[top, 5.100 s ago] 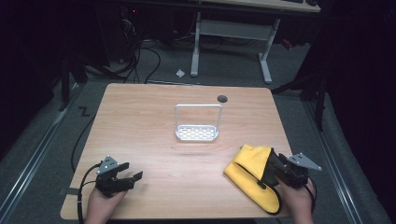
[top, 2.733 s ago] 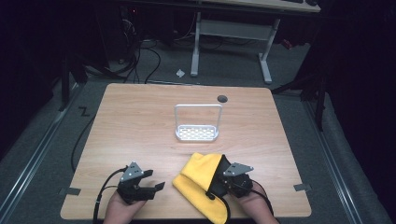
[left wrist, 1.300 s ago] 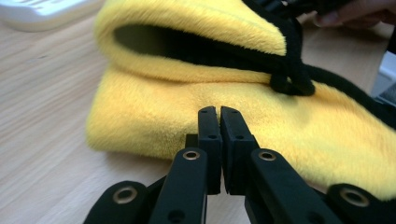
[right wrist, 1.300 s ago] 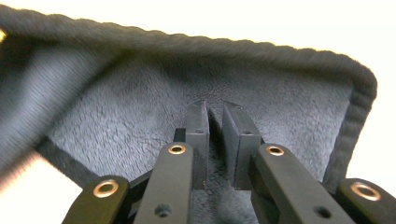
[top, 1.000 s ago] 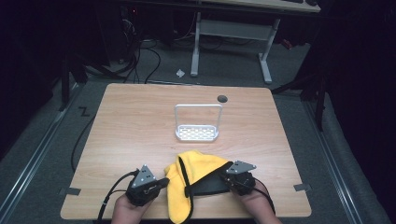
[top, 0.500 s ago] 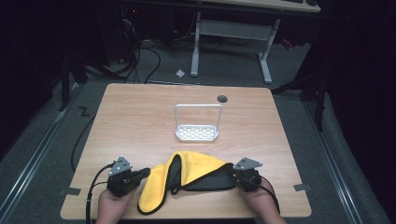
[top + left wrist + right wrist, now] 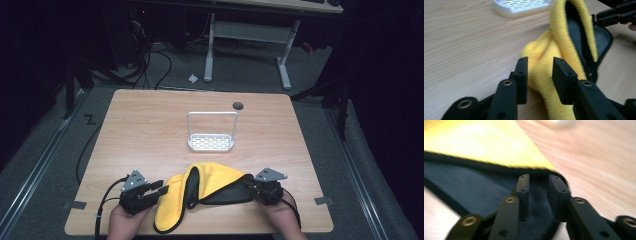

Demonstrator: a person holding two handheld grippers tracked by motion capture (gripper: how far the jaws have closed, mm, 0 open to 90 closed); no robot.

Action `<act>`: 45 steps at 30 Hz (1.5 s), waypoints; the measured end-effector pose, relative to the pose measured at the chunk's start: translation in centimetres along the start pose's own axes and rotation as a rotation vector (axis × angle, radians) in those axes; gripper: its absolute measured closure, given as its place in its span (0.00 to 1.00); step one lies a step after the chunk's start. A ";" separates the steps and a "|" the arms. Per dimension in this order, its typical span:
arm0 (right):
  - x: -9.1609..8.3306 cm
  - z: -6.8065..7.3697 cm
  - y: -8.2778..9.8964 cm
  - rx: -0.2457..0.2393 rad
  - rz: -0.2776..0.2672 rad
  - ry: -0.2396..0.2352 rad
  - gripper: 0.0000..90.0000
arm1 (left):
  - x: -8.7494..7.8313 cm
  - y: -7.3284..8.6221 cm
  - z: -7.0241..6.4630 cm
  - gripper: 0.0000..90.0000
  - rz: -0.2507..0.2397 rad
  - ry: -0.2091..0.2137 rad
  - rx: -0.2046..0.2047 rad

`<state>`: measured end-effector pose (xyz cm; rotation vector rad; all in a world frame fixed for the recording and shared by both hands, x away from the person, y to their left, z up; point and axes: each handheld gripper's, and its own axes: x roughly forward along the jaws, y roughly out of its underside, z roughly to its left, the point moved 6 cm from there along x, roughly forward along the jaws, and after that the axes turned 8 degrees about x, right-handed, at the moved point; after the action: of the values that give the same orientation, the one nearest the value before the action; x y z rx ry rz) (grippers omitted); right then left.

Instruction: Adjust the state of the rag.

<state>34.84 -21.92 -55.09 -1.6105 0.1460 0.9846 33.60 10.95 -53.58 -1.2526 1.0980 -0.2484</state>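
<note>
A cloth (image 7: 212, 174), yellow on one face and dark grey on the other with black trim, lies bunched near the table's front edge. My left gripper (image 7: 159, 188) is at its left end. In the left gripper view, the left gripper (image 7: 540, 72) has just been opening; a yellow fold (image 7: 564, 37) sits loosely in the gap. My right gripper (image 7: 249, 186) is at the cloth's right end. In the right gripper view, the right gripper (image 7: 538, 187) has also just been opening, with the dark side of the cloth (image 7: 474, 185) lying between its pads unpressed.
A small white wire rack (image 7: 211, 142) with a slotted base stands upright at mid-table, behind the cloth, and is also seen in the left gripper view (image 7: 521, 6). A dark round hole (image 7: 238, 105) marks the far side of the wooden table (image 7: 145, 125).
The right gripper carried the cloth from the front right to the middle. The left gripper took its other end and drew it left. Both jaws now stand apart and the cloth lies lower.
</note>
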 end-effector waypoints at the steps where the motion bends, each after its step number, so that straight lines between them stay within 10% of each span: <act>1: -0.1 0.5 -0.2 -0.003 -0.010 -0.019 0.70 | 0.2 0.0 -0.4 0.66 0.005 0.013 0.006; 9: 0.5 7.2 -2.0 -0.038 -0.053 -0.225 0.49 | 2.4 0.3 -3.4 0.46 0.069 0.074 0.064; 18: 3.4 12.0 -1.6 -0.173 0.018 -0.229 0.51 | 4.5 1.6 -4.5 0.49 0.155 0.070 0.115; 22: 3.8 12.0 -1.5 -0.192 0.031 -0.201 0.73 | 4.6 1.6 -4.4 0.50 0.156 0.069 0.115; 31: 0.6 7.1 -3.2 -0.113 -0.098 -0.107 0.92 | 4.0 1.5 -4.2 0.73 0.158 0.093 0.100; 36: -0.4 2.2 -3.2 -0.093 -0.121 0.070 0.92 | 3.7 1.3 -4.1 0.85 0.162 0.099 0.105; 45: -0.7 -3.6 -4.4 -0.002 -0.134 0.188 0.92 | 1.6 -2.3 -3.1 0.93 0.036 0.095 0.089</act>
<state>38.75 -23.93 -51.48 -1.6914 0.1634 0.7305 32.94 7.11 -52.20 -1.1505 1.1776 -0.3282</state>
